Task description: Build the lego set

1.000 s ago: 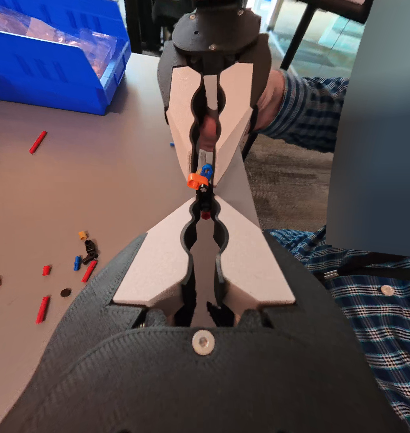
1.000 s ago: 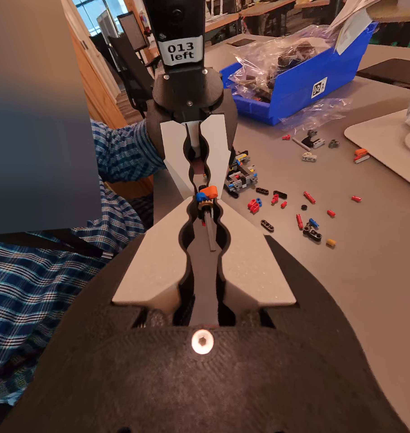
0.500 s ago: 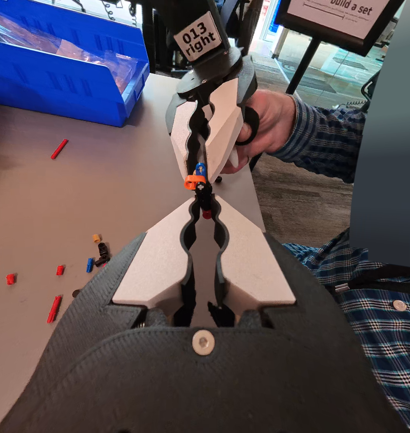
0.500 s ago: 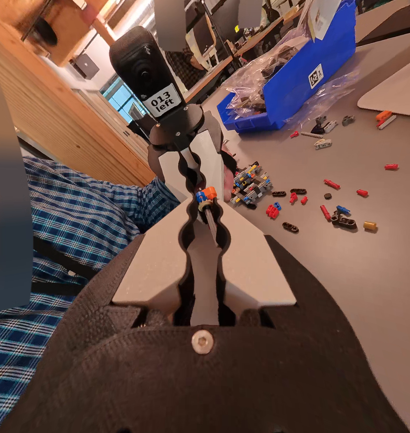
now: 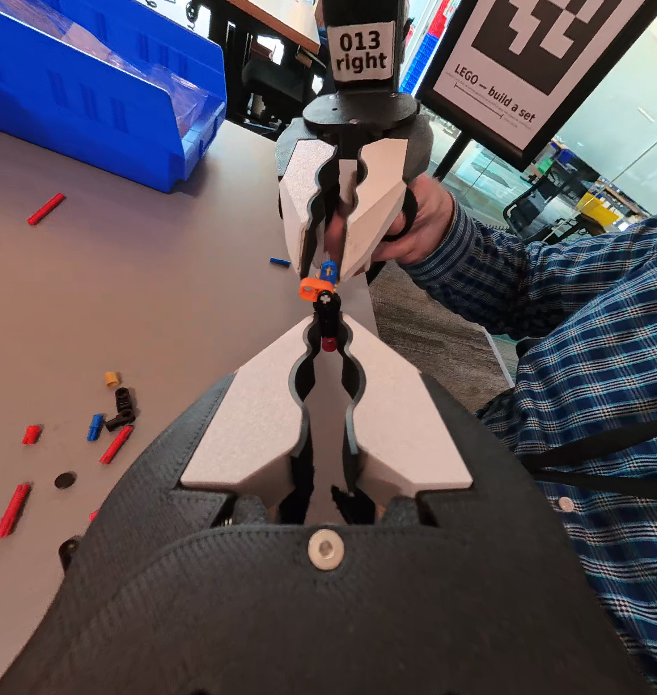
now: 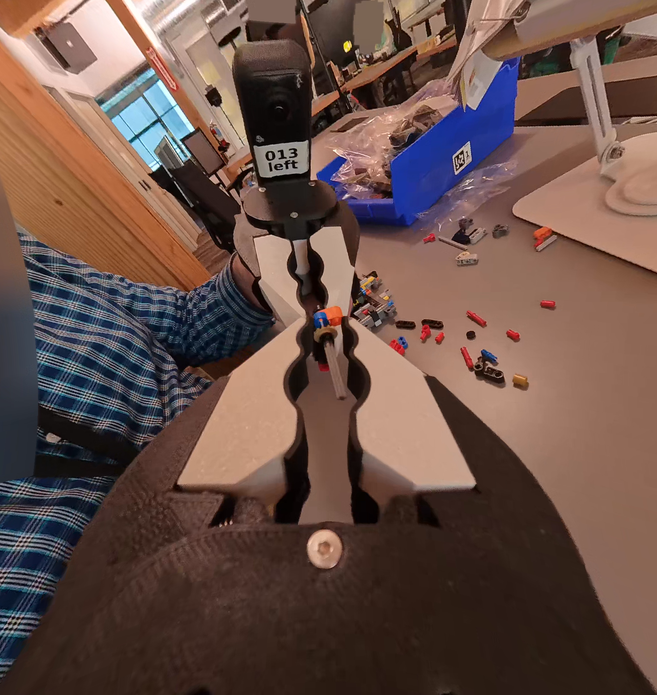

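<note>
A small lego assembly hangs in the air between my two gripper tips, which meet tip to tip above the table's near edge. It has an orange connector (image 5: pixel 312 291), a blue piece (image 5: pixel 329 270), a black connector (image 5: pixel 327 312) and a red pin (image 5: pixel 327 343). My left gripper (image 5: pixel 327 325) is shut on the black connector. My right gripper (image 6: pixel 325 331) is shut on a grey axle (image 6: pixel 334 370) that runs back between its fingers; the orange connector (image 6: pixel 333 314) sits at its tip. Each gripper also shows opposite in the other's view: the right gripper (image 5: pixel 321 269) and the left gripper (image 6: pixel 319 306).
A blue bin (image 5: pixel 94 94) with plastic bags stands at the back of the grey table (image 5: pixel 169 282). Loose red, black and blue pieces (image 6: pixel 485 361) lie scattered. A part-built model (image 6: pixel 376 306) lies behind the grippers. A white pad (image 6: pixel 582 233) with a stand is at the right. Less than 4 cm separates the two grippers' tips.
Both grippers have tilted, so the views now look up higher over the table. The right gripper now stands more upright in the left view. The assembly stays held between the two tips.
</note>
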Demonstrator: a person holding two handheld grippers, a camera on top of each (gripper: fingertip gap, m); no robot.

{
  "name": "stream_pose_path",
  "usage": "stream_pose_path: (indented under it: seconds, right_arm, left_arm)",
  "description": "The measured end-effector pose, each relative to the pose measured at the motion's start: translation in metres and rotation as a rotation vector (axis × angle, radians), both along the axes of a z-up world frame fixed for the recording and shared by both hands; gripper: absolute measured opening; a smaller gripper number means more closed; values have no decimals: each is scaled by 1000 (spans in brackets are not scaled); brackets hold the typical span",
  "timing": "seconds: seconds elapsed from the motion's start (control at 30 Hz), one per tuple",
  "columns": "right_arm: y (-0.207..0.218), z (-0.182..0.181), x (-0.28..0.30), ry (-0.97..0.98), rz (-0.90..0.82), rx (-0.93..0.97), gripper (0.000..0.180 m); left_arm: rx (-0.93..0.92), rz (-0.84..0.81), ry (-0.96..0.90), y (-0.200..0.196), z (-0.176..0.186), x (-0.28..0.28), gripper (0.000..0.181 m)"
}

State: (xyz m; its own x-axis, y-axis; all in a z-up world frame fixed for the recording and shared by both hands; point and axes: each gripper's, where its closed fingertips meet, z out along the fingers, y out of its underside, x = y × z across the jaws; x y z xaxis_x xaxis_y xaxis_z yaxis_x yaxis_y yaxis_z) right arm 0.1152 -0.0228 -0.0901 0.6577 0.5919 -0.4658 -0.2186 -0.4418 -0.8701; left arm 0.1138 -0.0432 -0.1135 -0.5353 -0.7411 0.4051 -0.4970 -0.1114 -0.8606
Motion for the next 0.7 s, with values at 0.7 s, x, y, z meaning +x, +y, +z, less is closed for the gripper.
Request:
stream_pose_path:
  seconds: [0.7]
  right_arm:
    - [9, -2, 5, 273, 1, -87, 7]
  left_arm:
    - [320, 27, -100, 14, -6, 8, 8]
